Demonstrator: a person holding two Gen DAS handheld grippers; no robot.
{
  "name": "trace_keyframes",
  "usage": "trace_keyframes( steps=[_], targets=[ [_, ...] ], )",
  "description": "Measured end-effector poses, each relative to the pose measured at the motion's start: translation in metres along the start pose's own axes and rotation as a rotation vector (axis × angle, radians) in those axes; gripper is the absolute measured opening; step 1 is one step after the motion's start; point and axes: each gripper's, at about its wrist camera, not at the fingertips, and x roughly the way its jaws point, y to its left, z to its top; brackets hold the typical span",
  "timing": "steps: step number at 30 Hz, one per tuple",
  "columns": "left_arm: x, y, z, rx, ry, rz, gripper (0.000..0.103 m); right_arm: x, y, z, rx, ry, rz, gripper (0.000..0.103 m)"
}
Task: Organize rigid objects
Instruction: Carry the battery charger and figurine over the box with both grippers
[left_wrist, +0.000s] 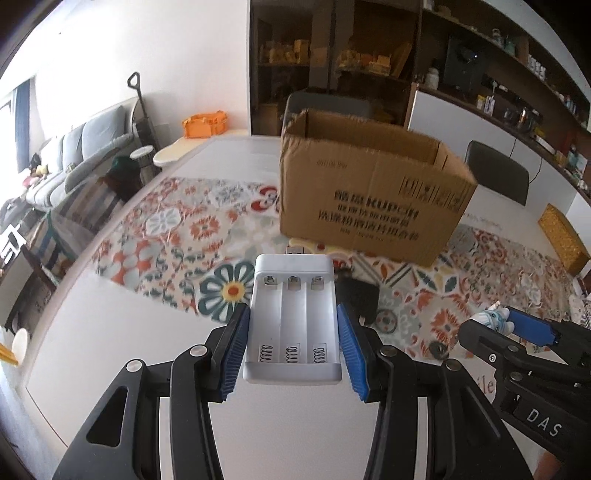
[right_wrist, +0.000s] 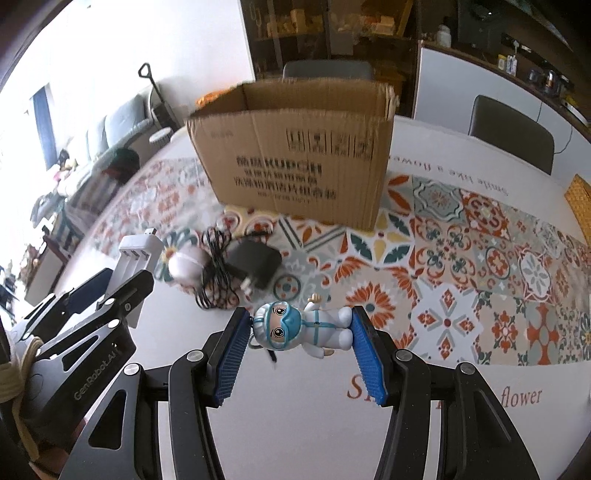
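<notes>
White hard plastic, the 3-slot battery charger is sitting clamped between the blue ribbed pads of the left gripper, held by its 2 long side walls and hanging clear above the near edge of the table. It is looking light and stiff, with smooth sides that could slip, so gripping across the width near the spring end is giving the pads flat faces; its USB plug at the far end is best left untouched.

The right gripper is grasping a small figurine in a white suit and blue goggles, lying crosswise with head against 1 pad and feet against the other. It is likely light and rigid, but rounded, so it may be pivoting easily in this end-to-end hold.

The open cardboard box is standing on the patterned tablecloth toward the far edge, probably the destination. A black power adapter with tangled cord and a white rounded object are lying on the table between box and grippers.
</notes>
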Motion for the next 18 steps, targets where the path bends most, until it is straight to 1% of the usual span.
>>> trace_keyframes(
  steps=[7, 18],
  targets=[
    [-0.011, -0.003, 0.032, 0.040, -0.064, -0.038, 0.048, -0.020, 0.001, 0.022, 0.040, -0.073, -0.009, 0.055],
    [-0.017, -0.004, 0.086, 0.076, -0.149, -0.101, 0.048, -0.047, 0.006, 0.069, 0.057, -0.216, -0.059, 0.055]
  ],
)
